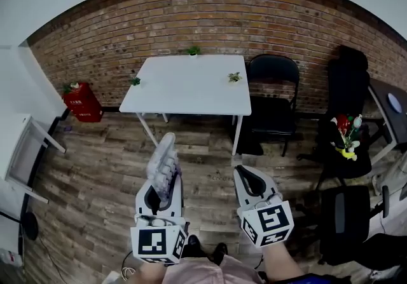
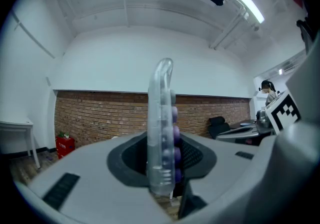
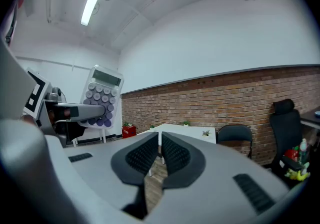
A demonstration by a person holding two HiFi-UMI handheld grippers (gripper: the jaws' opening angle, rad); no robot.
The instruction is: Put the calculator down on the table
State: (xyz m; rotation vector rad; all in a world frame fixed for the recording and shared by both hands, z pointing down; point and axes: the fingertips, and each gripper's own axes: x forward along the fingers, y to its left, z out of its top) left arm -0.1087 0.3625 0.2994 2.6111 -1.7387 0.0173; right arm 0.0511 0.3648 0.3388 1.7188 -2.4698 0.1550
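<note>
- The left claw (image 2: 162, 163) is closed partway, and its pads clamp the lower end of the calculator (image 2: 163, 118).
- Seen from this claw, the calculator stands edge-on between the pads, with its purple keys turned to the right-hand pad.
- The right claw (image 3: 160, 154) is closed to a thin slit with nothing in it, and it touches nothing.
- In the right gripper view the calculator (image 3: 100, 97) stands nearly upright, leaning a little. Its display is at the top and its key face is turned toward the right claw.
- In the head view its long axis runs out of the left claw (image 1: 157, 199) and away from the person.
- The calculator (image 1: 163, 165) is in the air above the wooden floor (image 1: 95, 168), well short of the white table (image 1: 191, 89).
- The right claw (image 1: 250, 181) is beside it, apart.
</note>
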